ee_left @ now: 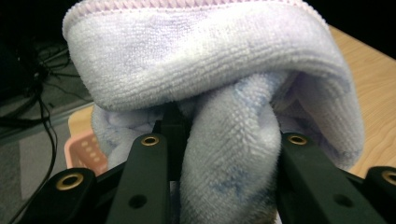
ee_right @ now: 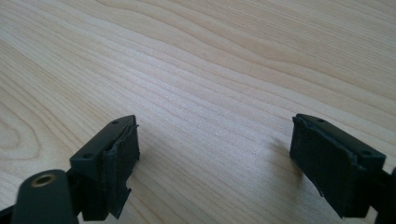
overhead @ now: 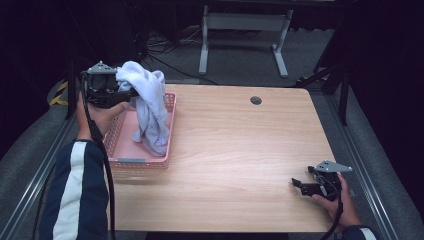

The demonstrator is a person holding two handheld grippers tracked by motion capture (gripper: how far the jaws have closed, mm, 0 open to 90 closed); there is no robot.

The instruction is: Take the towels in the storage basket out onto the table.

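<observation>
High view: left gripper (overhead: 131, 93) is clamped on the towel (overhead: 147, 105), which dangles into the pink basket (overhead: 142, 162) at the table's (overhead: 235, 145) left edge. Right gripper (overhead: 298, 184) sits wide apart over bare wood, well away from both.

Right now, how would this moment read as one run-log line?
left gripper: shut on towel, lifted over pink basket | towel's lower end hangs into basket | right gripper: open, empty, low over table

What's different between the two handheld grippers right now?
The left gripper is raised above the pink basket; the right gripper sits low over the bare wooden table. The left one's fingers are shut on a pale towel; the right one's fingers stand wide apart with nothing between. Both are black, each held in one hand.
</observation>
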